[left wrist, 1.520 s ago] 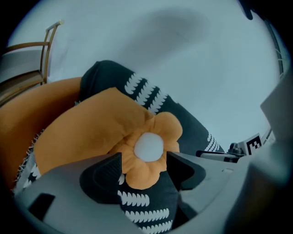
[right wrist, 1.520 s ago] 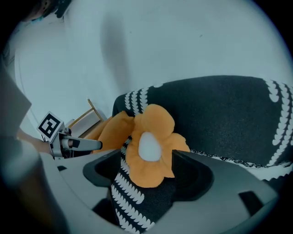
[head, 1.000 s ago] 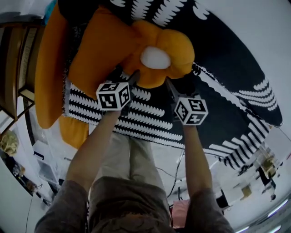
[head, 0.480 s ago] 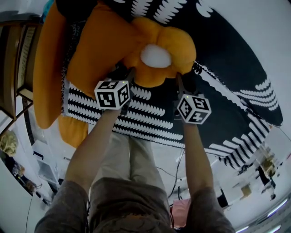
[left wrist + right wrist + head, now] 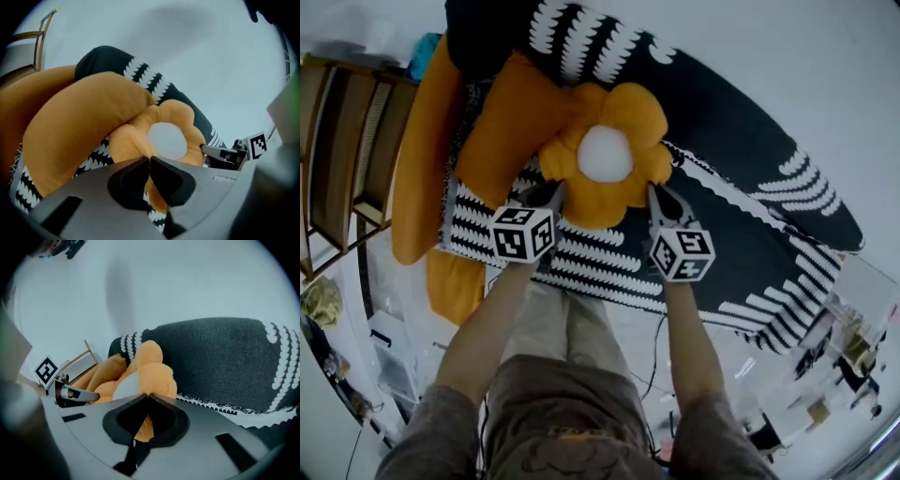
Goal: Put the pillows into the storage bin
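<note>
Plush petals caught on both sides: a flower-shaped orange plush pillow (image 5: 605, 155) with a white centre is gripped by a person clearing what looks like a bed or sofa draped in a black-and-white patterned woven cover (image 5: 750, 197). The left tool (image 5: 551, 194) has its jaws pressed together on a petal at the pillow's near-left edge. The right tool (image 5: 657, 194) is clamped the same way on a petal at the near-right edge, and orange fabric shows at the tips in each gripper view. The pillow sits over the cover, against a large rounded orange cushion (image 5: 502, 117) that lies beside a long orange bolster (image 5: 417, 178). A slatted wooden frame (image 5: 342, 141) stands at the far left. Whether the flower pillow is clear of the cover cannot be told. No storage bin appears in any view, so the task looks to be at its opening grasp. Nothing is stowed, and this pillow and probably the two other orange cushions are left to carry over.
</note>
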Demonstrator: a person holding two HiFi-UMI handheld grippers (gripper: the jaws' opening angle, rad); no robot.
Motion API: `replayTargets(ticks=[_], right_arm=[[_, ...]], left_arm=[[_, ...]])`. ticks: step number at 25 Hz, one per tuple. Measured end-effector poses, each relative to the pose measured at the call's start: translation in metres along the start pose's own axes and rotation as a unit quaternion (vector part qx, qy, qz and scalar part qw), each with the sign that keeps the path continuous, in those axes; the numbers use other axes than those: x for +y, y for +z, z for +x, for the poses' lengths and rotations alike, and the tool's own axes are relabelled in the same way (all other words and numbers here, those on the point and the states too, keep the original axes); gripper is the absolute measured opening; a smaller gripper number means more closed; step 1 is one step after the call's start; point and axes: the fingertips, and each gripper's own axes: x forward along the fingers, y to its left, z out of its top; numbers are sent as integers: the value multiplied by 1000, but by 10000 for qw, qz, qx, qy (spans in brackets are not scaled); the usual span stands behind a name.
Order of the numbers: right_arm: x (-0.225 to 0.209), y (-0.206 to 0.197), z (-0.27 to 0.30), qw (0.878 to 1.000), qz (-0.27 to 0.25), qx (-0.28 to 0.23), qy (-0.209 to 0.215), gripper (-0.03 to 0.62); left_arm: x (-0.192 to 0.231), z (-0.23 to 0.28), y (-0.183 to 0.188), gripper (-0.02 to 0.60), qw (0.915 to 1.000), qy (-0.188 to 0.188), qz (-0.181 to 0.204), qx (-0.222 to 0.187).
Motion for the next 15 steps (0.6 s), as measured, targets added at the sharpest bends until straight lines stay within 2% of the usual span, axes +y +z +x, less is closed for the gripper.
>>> replayTargets(ticks=[7, 12, 15], right_arm=[[40, 67, -109, 9985, -116, -513, 149, 11], [79, 105, -184, 9937, -429, -887, 529, 11], [122, 115, -208, 9888, -663, -982, 906, 11]], left_arm=[[-90, -101, 39, 12, 9974, -401, 357, -484], [-139, -182, 57, 12, 9932, -347, 597, -936], [-143, -236, 55, 12, 9903, -101, 703, -1192]])
